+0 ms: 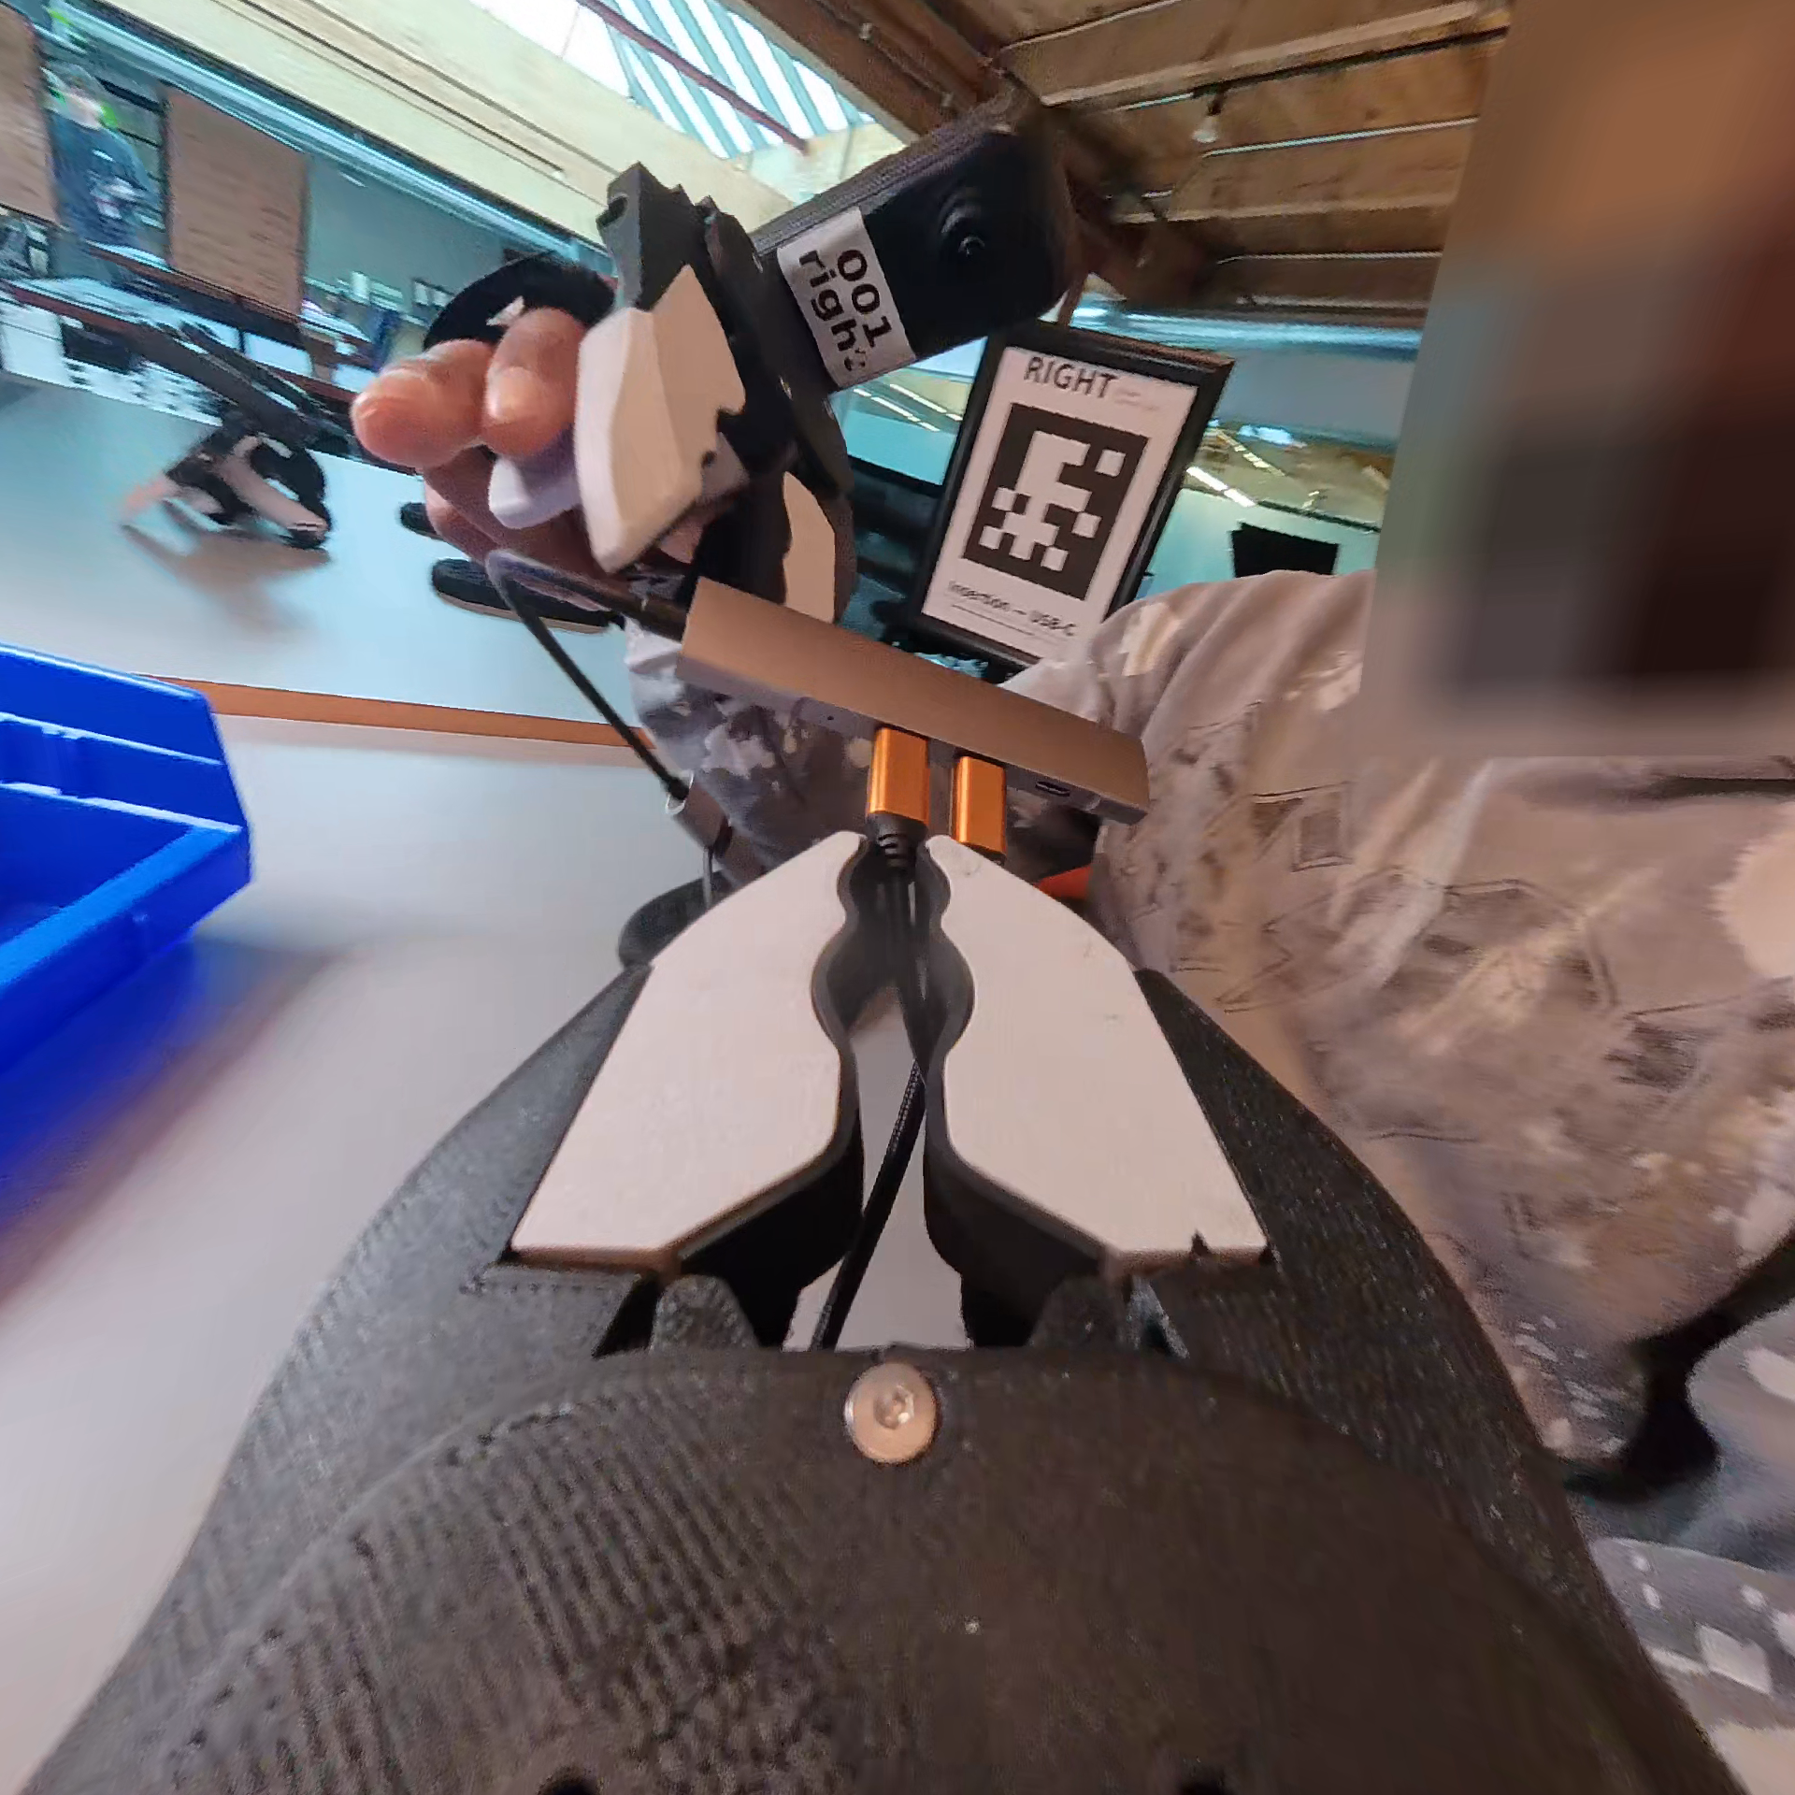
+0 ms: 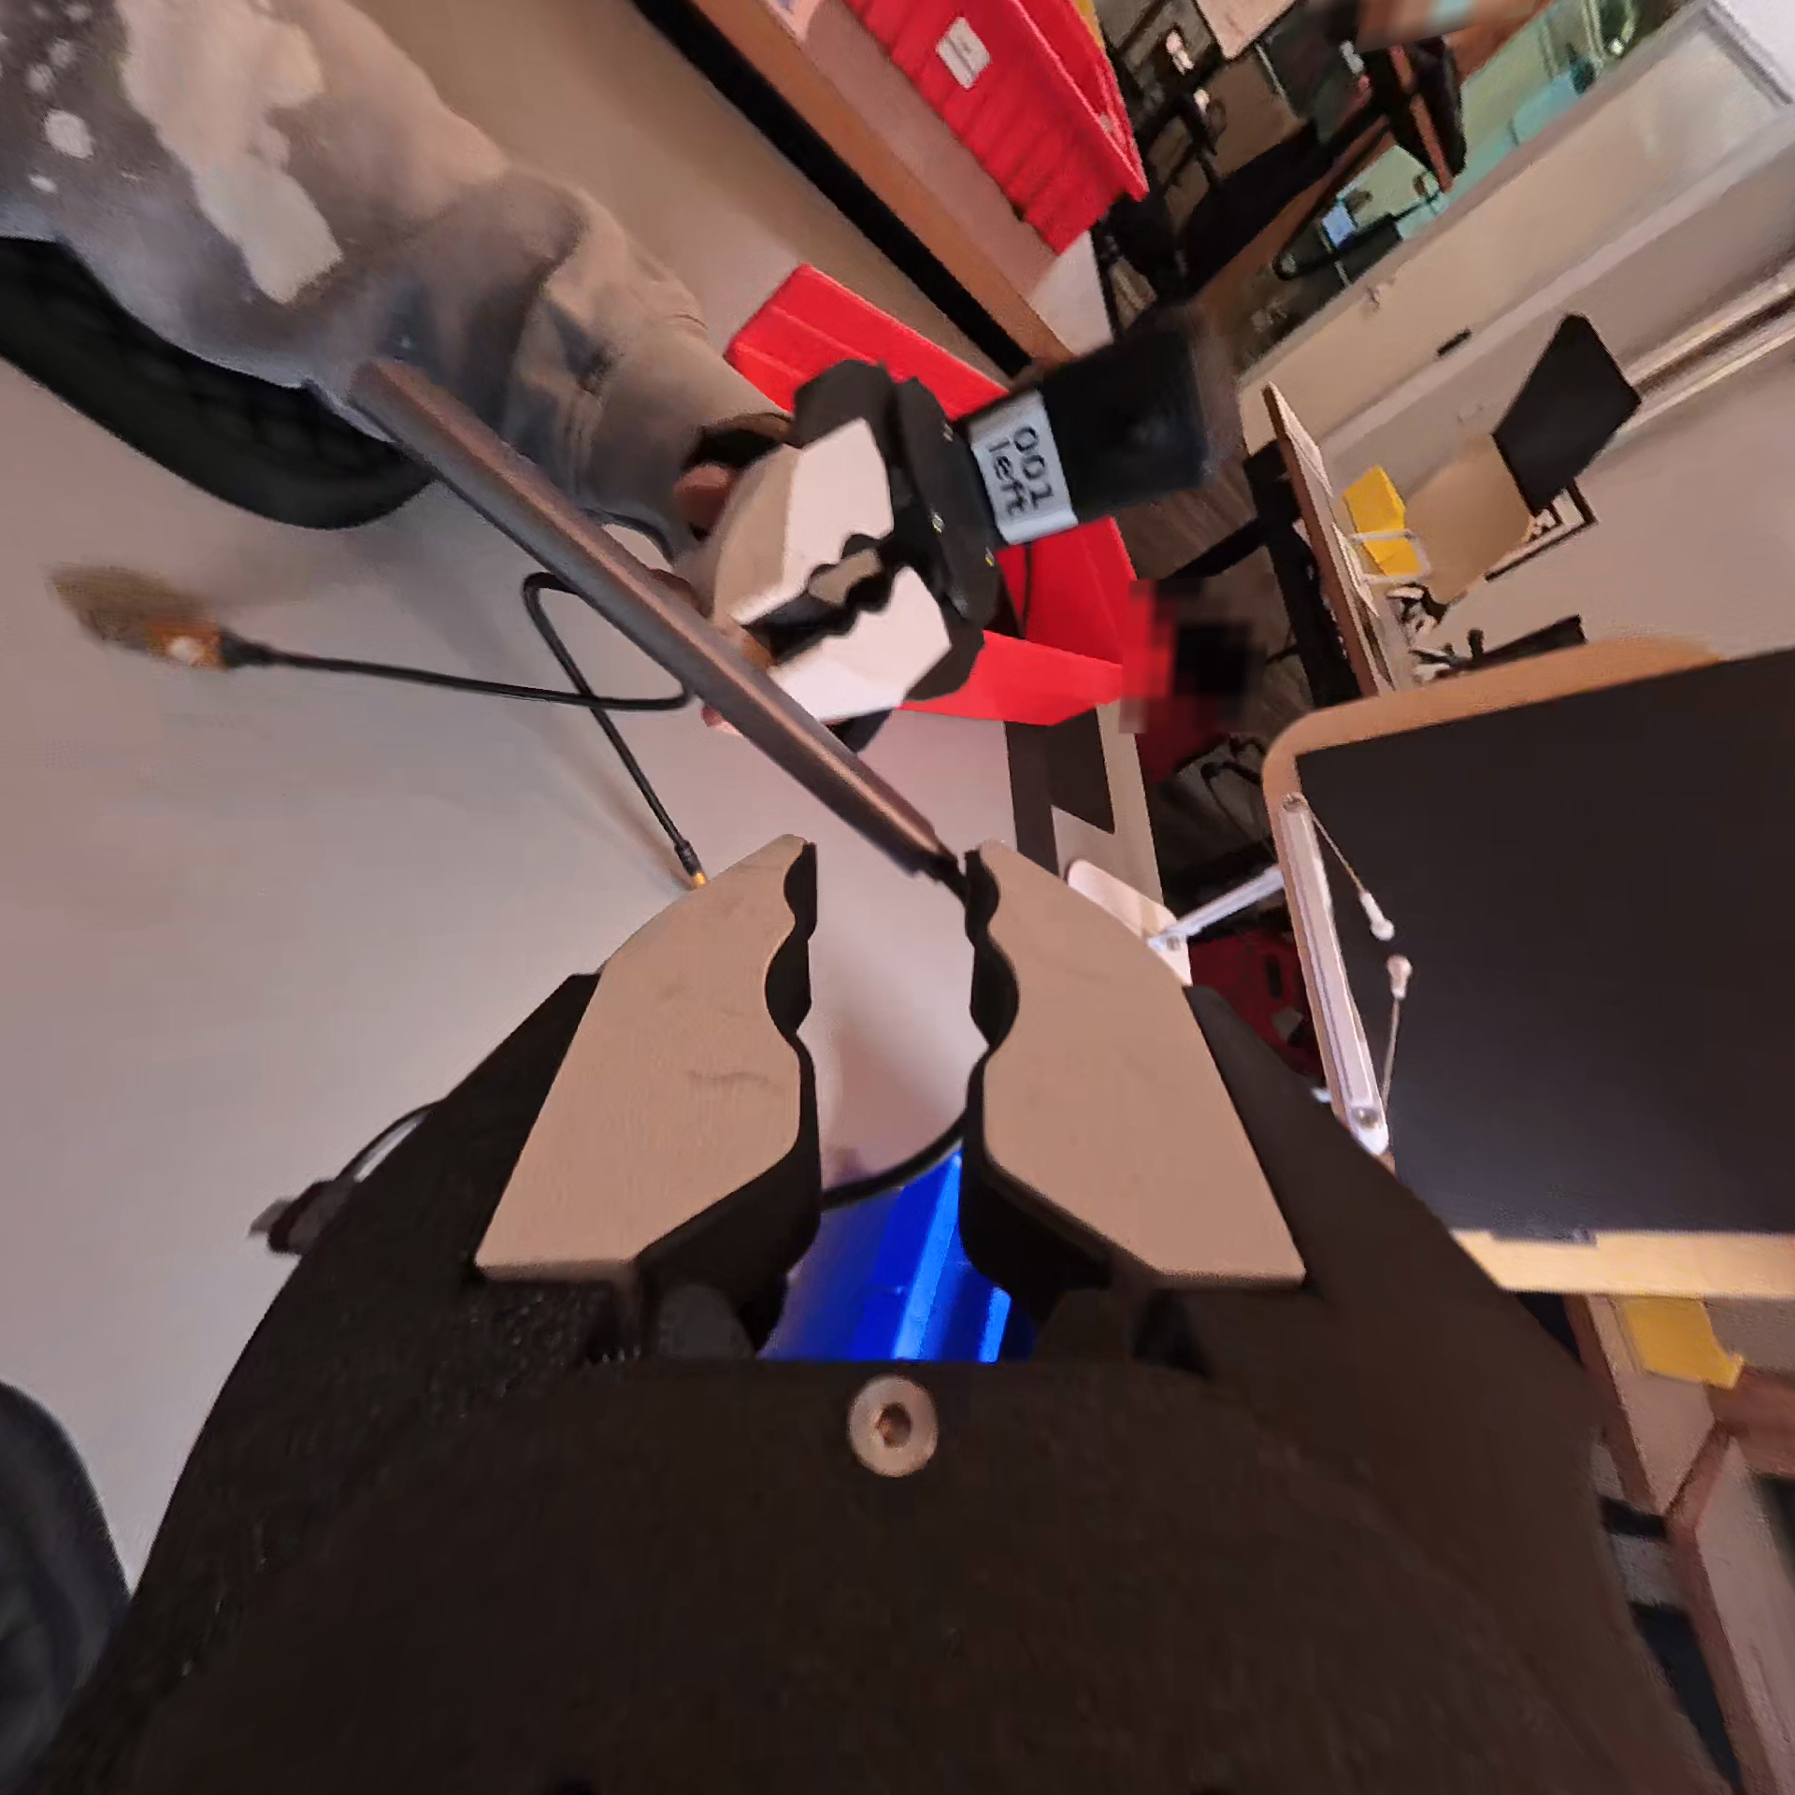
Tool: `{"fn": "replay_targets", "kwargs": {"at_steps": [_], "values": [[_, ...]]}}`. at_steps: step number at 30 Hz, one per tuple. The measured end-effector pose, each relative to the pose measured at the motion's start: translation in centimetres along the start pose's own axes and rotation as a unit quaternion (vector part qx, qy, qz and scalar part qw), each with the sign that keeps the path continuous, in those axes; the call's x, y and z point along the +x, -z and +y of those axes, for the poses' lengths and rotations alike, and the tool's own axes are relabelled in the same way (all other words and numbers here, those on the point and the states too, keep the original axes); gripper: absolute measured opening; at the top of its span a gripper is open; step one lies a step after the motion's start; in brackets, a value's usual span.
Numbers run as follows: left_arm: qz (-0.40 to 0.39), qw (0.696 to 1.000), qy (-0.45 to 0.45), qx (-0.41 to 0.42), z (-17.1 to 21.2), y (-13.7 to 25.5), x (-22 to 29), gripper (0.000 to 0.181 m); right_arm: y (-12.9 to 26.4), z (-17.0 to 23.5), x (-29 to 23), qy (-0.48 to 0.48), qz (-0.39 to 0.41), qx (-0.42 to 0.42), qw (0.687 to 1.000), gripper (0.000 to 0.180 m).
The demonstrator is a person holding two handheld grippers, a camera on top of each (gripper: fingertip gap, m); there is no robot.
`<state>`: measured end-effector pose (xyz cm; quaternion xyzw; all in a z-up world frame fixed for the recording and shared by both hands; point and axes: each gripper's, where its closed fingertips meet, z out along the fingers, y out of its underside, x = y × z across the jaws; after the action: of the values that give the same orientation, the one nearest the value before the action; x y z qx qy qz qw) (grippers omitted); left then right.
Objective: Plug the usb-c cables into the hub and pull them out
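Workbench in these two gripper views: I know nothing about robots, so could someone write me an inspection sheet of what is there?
Surface: pale grey tabletop.
Job's things: grey hub held off the table; two orange USB-C plugs seated side by side in its edge.
Clutter: blue bin; red bins; framed marker sign.
Grippers: left gripper shut on the black braided cable just behind one plug; right gripper at the hub's end, jaws apart in its own view, grip unclear.
Cables: a loose black cable loops on the table.
Surroundings: dark monitor; wooden ceiling beams.
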<state>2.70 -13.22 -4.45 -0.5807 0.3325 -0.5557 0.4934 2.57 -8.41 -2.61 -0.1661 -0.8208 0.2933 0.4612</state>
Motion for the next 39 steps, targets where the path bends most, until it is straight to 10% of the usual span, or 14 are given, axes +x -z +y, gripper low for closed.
{"fn": "replay_targets", "kwargs": {"at_steps": [6,13,20,24,31,39], "values": [[0.036,0.999,0.027,0.001,0.1,0.4,0.8,0.007,-0.9,-1.0,-0.7,0.023,-0.005,0.009,1.000,0.017],[-0.198,0.971,-0.077,0.110,-7.1,5.3,-1.0,0.027,0.9,2.3,0.9,-0.113,-0.023,0.001,0.993,0.011],[-0.319,0.924,-0.193,-0.081,-5.1,2.5,-1.4,0.047,-0.8,5.4,1.3,-0.220,-0.042,-0.020,0.974,0.011],[-0.382,0.874,-0.244,-0.177,-3.4,1.9,-3.5,0.014,-1.4,4.1,0.6,-0.230,-0.066,-0.001,0.971,0.011],[-0.314,0.918,-0.242,-0.008,-8.0,1.9,0.1,0.010,2.3,-1.6,3.2,-0.254,-0.047,0.211,0.943,0.016],[-0.268,0.930,-0.225,0.114,-9.9,1.8,1.0,0.010,0.2,-1.6,2.4,-0.262,-0.057,0.192,0.944,0.032]]}}
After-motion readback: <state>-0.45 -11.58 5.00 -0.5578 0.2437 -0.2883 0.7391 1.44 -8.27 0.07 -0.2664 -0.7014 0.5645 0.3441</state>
